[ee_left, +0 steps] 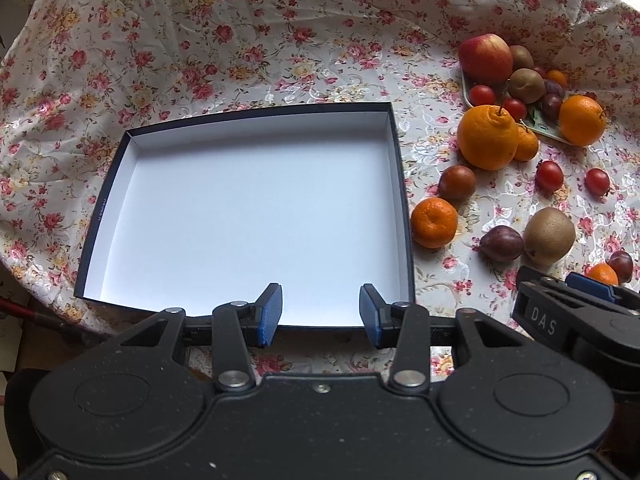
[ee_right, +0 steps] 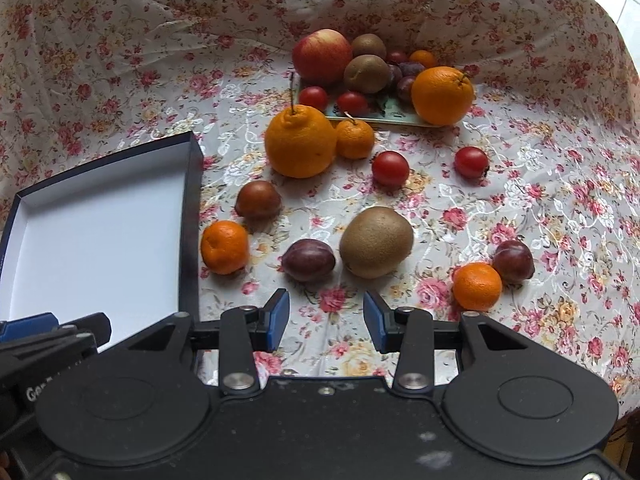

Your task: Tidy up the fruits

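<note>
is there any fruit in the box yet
No, the box shows only its bare white floor; the fruit, like the kiwi, lies on the cloth.

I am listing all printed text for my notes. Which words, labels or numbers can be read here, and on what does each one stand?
"DAS": white letters on the right gripper, seen from the left wrist view.
"Go...": white letters, cut off, on the left gripper.
Small print on the box outer wall: too small to read.
</note>
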`<state>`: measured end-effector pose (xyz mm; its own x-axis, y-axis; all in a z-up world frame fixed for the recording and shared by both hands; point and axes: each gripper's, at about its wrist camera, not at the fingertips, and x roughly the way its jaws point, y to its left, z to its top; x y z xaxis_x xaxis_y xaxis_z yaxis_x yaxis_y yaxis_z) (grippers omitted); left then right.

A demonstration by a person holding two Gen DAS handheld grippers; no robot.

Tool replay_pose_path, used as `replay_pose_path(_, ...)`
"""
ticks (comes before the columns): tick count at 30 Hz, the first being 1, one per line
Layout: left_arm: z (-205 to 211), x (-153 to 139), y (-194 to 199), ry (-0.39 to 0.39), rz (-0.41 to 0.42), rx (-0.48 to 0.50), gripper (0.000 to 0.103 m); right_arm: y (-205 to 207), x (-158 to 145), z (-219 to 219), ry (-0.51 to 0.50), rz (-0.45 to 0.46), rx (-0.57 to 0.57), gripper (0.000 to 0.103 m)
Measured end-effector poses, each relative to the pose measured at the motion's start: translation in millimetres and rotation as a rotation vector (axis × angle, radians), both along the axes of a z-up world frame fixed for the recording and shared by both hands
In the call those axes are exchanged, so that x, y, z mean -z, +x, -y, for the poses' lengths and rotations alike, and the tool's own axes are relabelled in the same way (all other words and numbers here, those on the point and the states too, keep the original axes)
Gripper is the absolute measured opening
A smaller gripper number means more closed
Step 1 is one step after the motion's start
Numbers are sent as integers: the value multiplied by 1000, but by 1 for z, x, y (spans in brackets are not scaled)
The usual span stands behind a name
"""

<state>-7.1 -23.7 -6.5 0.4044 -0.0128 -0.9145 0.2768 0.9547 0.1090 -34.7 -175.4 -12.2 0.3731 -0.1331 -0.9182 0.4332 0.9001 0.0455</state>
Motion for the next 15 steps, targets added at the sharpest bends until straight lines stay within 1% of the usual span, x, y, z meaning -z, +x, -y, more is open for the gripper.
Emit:
replay_pose_path(2, 8, 0, -3, -11, 14, 18, 50, -5, 1, 13, 18, -15, 29, 43)
replay_pose_path(3, 13, 1, -4, -4, 34, 28, 50, -7, 2, 20, 25, -23, 46, 43)
replay_pose_path(4, 17, 2, -6, -2, 37, 37, 50, -10, 3, 28, 28, -31, 63, 43)
replay_pose_path(6, 25, 4, -7, 27, 28, 58, 50, -16, 6, 43, 21, -52, 96, 43)
replay_pose_path(8, 33, 6, -8, 28, 13, 82, 50, -22, 8, 58, 4, -77, 125, 43)
replay_pose_path(9, 37, 5, -9, 8, 4, 94, 50, -25, 8, 65, -6, -89, 140, 43)
replay_pose_path(11, 45, 6, -10, 1, -15, 114, 50, -30, 9, 79, -21, -106, 165, 43)
replay_pose_path(15, 62, 3, -14, -47, -35, 155, 50, -37, 8, 108, -26, -124, 206, 43)
